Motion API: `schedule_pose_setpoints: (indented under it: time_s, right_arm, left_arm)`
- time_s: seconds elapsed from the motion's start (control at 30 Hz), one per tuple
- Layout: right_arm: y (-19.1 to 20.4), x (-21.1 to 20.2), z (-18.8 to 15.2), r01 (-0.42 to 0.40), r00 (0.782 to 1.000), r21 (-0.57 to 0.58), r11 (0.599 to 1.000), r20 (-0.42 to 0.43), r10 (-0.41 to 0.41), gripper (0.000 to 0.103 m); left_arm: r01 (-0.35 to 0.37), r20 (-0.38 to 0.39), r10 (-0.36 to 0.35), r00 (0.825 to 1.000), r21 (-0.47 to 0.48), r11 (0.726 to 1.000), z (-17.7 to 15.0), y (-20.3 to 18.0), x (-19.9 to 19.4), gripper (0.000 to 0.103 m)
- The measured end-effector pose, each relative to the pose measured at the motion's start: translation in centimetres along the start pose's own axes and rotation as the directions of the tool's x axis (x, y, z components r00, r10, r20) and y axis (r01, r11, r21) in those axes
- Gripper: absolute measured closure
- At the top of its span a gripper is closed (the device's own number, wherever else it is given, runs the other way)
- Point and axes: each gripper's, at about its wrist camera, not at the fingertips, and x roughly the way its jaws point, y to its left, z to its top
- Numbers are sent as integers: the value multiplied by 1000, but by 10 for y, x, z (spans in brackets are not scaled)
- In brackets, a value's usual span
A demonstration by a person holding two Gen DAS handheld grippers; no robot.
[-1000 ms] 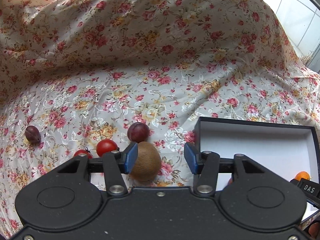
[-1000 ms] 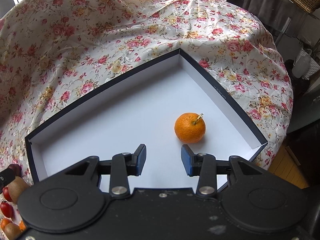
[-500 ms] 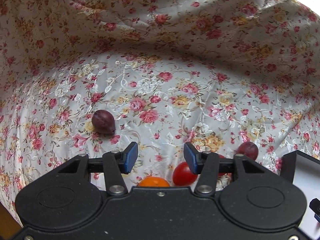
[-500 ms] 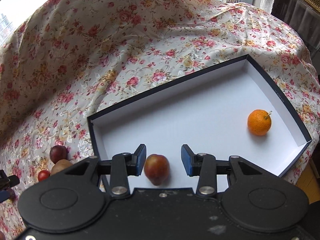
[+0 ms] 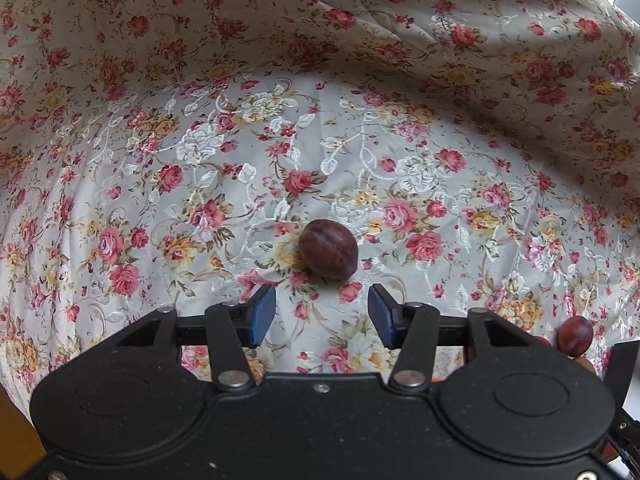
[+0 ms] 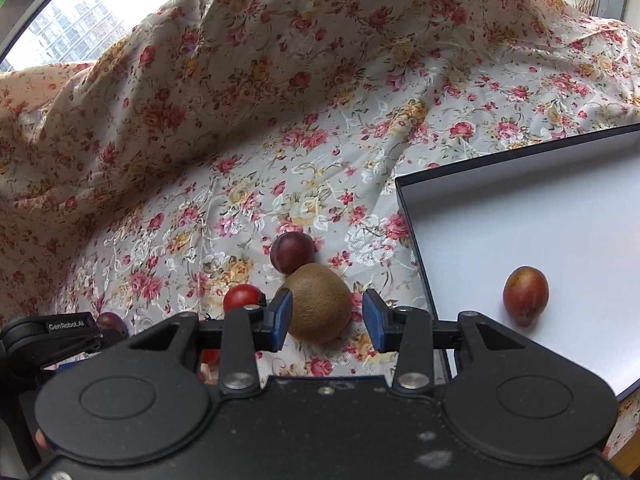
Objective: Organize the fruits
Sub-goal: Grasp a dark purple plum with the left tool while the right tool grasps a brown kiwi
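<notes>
In the left wrist view my left gripper point(image 5: 322, 316) is open and empty, just short of a dark purple plum point(image 5: 328, 254) on the floral cloth. In the right wrist view my right gripper point(image 6: 325, 320) is open, its blue pads on either side of a brown kiwi point(image 6: 319, 307), not closed on it. A second plum point(image 6: 292, 251) lies just behind the kiwi and a red tomato point(image 6: 242, 298) to its left. A reddish plum point(image 6: 525, 295) lies inside the white box point(image 6: 500, 216) on the right.
The floral cloth point(image 5: 280, 140) covers the table and rises in folds at the back. Another plum point(image 5: 575, 335) and the box's dark corner point(image 5: 624, 364) show at the right edge of the left wrist view. The left gripper's body point(image 6: 52, 340) shows at the right wrist view's left edge.
My left gripper has swung left from the kiwi and tomatoes to the lone plum. My right gripper has swung left from the box and its orange to the kiwi. Both stay open.
</notes>
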Motion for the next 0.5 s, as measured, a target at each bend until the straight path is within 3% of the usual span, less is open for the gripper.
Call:
schedule_pose_setpoints:
  time_s: [0.23,0.5]
  right_arm:
    - [5,29,-1,-1,995,91,996,-98,10,60]
    - [14,36,-4,72,996,90,993,-59,-67,51]
  left_arm:
    - [-19,-10,18,1000,-41,999,10,31,9,45]
    - [-13,-11,12,1000,-44,999,14,47,13,45]
